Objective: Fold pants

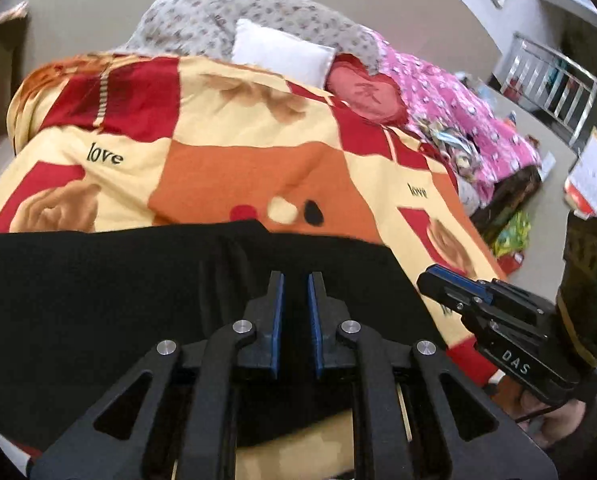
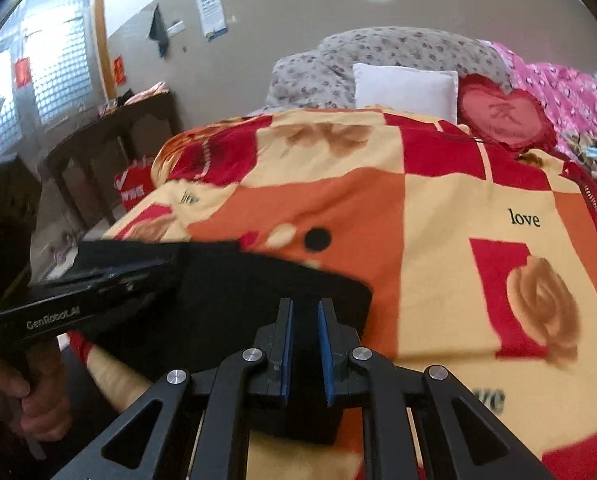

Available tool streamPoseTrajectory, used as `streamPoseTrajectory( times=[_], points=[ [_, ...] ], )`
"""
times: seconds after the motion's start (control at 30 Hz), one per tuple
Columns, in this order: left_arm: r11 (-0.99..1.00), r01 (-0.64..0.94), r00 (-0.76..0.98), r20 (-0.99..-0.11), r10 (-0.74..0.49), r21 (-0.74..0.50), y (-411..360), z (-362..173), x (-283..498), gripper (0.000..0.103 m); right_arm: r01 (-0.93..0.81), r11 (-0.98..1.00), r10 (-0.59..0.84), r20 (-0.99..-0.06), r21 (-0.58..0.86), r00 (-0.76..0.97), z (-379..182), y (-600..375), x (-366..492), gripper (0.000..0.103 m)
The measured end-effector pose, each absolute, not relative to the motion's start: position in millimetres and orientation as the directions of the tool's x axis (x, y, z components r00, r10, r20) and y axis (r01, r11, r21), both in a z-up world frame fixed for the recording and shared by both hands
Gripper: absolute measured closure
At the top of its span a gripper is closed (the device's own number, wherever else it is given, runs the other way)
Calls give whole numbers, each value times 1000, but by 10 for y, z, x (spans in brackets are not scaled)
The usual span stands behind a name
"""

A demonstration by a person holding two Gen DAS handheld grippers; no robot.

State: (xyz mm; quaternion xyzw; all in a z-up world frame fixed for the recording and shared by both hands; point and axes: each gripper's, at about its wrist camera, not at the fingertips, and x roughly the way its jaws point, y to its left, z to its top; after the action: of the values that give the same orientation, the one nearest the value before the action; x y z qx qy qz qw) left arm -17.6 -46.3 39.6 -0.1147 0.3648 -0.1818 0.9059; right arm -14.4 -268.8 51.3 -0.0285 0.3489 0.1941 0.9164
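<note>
Black pants [image 1: 110, 300] lie flat on the patterned bedspread [image 1: 234, 168] at the near edge of the bed. My left gripper [image 1: 296, 280] hovers over their right part, jaws narrowly apart with only black cloth showing between them. In the right wrist view the pants [image 2: 226, 292] show as a folded black slab with a rounded right corner. My right gripper [image 2: 304, 306] sits over that corner, jaws narrowly apart. Whether either gripper pinches cloth is unclear. The right gripper also shows in the left wrist view [image 1: 434, 280] beside the pants' right edge, and the left gripper shows in the right wrist view [image 2: 82, 252].
A white pillow [image 1: 282, 56], a red heart cushion [image 1: 364, 94], a grey floral quilt [image 1: 202, 20] and a pink quilt [image 1: 470, 120] lie at the bed's far end. A dark wooden table [image 2: 110, 140] stands left of the bed. A metal railing [image 1: 558, 80] stands at the right.
</note>
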Motion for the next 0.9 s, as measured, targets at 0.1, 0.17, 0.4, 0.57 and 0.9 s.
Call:
streamPoseTrajectory(
  times=[0.1,0.17,0.4,0.57,0.9],
  points=[
    [916,218,642,-658,-394,-336,-480,135,-113,94,-398,916,317,-704,54,636,272,-2601,-178,91],
    [919,232,658,-644,-390,-319,-487,138,-138,93,-409,912,326,-672,38,665,182,-2606,-221,91],
    [914,208,666,-633,-394,-349,-390,256,-233,93,-366,925,336,-682,107,650,369,-2638,-160,91],
    [904,202,676,-614,-408,-377,-330,115,-249,94,-433,896,380,-674,97,634,327,-2431,-194,91],
    [909,194,693,-604,-392,-368,-331,143,-273,94,-445,893,392,-610,72,689,207,-2383,-244,90]
  ],
)
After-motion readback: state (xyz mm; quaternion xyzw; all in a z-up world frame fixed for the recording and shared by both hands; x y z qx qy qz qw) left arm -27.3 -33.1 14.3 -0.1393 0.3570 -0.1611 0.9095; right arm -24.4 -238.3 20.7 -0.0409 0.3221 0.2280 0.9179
